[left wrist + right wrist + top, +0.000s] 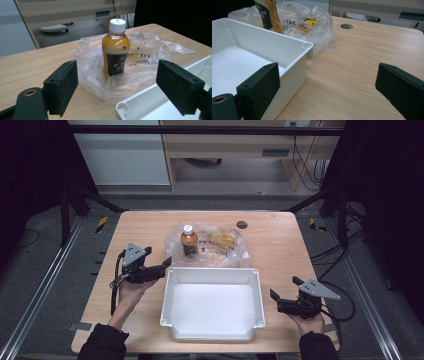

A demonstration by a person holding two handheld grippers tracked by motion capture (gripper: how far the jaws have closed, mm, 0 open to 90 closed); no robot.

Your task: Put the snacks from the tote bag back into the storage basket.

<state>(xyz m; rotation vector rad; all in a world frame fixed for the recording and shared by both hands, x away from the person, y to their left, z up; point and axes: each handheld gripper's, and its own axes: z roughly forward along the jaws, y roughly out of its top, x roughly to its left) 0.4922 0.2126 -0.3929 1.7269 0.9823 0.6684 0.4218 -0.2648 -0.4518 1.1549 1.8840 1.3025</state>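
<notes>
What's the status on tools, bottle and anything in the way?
Left tool open, aimed at bottle, apart. Right tool open, beside tray. Bottle upright inside bag; plastic in the way.

The plastic bag bears partly legible letters "YAO"; the bottle label is unreadable.

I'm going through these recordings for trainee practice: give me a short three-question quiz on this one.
1. True or false: the bottle stands upright inside the plastic bag.
2. What is in the white tray? A) the bottle B) a banana C) nothing
3. Which gripper is nearer the bottle?

Key:
1. True.
2. C.
3. The left gripper; its open jaws face the bottle, while the right gripper is open beside the tray's right side.
</notes>
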